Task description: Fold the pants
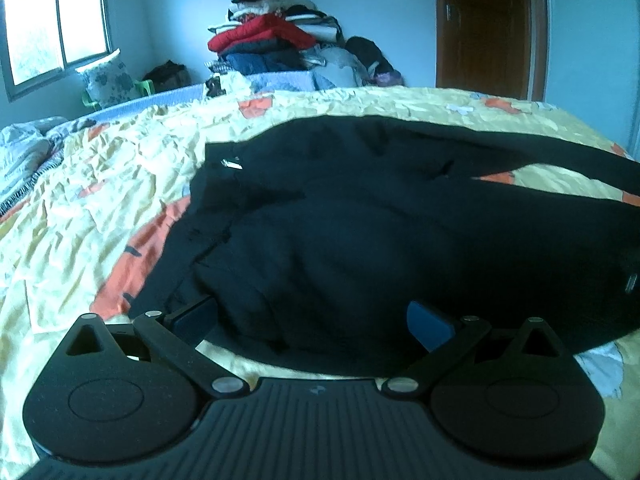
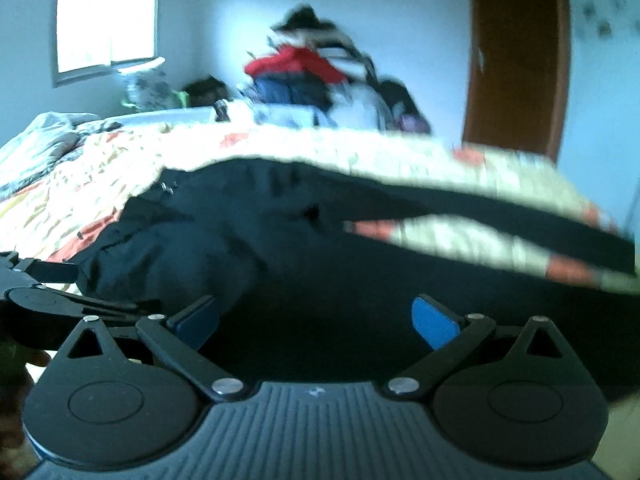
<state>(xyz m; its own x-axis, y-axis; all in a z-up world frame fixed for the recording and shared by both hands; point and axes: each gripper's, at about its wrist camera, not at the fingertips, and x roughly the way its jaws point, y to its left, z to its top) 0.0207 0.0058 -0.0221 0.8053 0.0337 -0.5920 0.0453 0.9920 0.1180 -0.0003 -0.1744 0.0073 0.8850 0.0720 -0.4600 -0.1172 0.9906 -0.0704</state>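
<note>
pants (image 1: 400, 232) blurred – legs cut off right

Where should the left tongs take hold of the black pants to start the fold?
Judging by the view, pinch the near edge of the black pants, coming in low from the near side of the bed; it lies between the open left tongs.

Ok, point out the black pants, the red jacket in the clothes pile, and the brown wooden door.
black pants (image 1: 400, 220), left wrist view, middle of the fabric
red jacket (image 1: 260, 34), left wrist view, its front
brown wooden door (image 1: 484, 28), left wrist view, its panel
</note>
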